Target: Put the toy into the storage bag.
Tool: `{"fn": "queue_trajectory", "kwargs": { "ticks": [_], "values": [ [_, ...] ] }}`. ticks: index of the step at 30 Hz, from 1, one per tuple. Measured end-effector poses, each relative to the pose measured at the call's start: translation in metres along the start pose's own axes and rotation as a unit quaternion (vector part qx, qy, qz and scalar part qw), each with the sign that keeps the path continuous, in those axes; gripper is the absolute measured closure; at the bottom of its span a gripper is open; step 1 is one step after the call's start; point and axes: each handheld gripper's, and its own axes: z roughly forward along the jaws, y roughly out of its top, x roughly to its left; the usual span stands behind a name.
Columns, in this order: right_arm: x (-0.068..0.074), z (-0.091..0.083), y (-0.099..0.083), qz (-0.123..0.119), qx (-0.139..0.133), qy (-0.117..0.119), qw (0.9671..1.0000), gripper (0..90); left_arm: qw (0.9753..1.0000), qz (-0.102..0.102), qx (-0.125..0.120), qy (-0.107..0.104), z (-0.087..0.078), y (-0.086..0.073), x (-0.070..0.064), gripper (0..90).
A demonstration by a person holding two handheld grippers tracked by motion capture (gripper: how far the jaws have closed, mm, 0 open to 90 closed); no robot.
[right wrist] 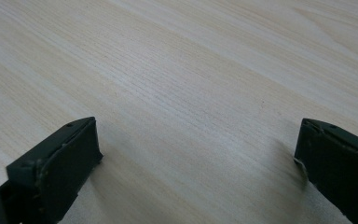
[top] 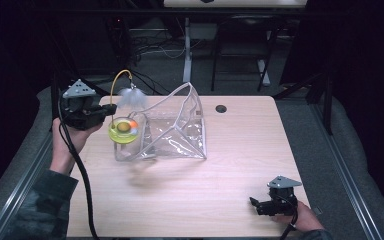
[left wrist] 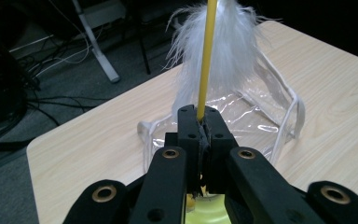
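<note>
High view: left tool [top: 111, 108] sits at the far-left of the counter [top: 220, 165], jaws clamped on a thin yellow wand [top: 114, 82] that arcs up and over to a white feather tuft [top: 131, 97]. Just below the tool hangs a yellow-green disc [top: 122, 131] with an orange and a white ball on it; can't tell how it joins the wand. Clear plastic bag [top: 177, 127] with white trim lies open right beside the disc, mid-counter, far half. Right tool [top: 254, 204] rests at the near-right edge of the counter, well apart from the bag, held by a hand [top: 304, 218].

Left gripper view: jaws closed tight on the wand [left wrist: 206, 60], which runs straight up past the feather tuft [left wrist: 228, 51]. Bag [left wrist: 261, 116] lies on the counter [left wrist: 98, 144] behind it. Sliver of the yellow-green disc [left wrist: 205, 215] shows under the jaws.

Right gripper view: jaws spread wide, nothing between them, bare wood-grain counter [right wrist: 191, 84] just beneath.
</note>
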Motion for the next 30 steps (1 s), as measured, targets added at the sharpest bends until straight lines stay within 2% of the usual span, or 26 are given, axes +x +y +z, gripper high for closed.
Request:
{"fn": "queue_trajectory", "kwargs": {
  "ticks": [7,12,18,26,30],
  "values": [
    [0.000,0.000,0.000,0.000,0.000,0.001,1.0000,0.0,0.9998,0.008,-0.010,-0.011,0.007,0.011,-0.008,88.2],
    [0.000,0.000,0.000,0.000,0.000,0.000,1.0000,0.0,0.9998,0.011,-0.004,-0.015,0.016,0.012,-0.010,88.2],
    [0.000,0.000,0.000,-0.001,0.001,0.000,1.0000,0.0,0.9998,0.004,-0.001,-0.017,0.023,0.012,-0.007,88.2],
    [0.000,0.000,0.000,-0.002,0.000,0.002,1.0000,0.0,0.9996,-0.003,0.006,-0.026,0.039,0.009,0.000,88.2],
    [0.000,0.000,0.000,-0.001,0.001,0.002,1.0000,0.0,0.9994,-0.003,0.019,-0.030,0.049,0.005,0.001,88.2]
  ]
}}
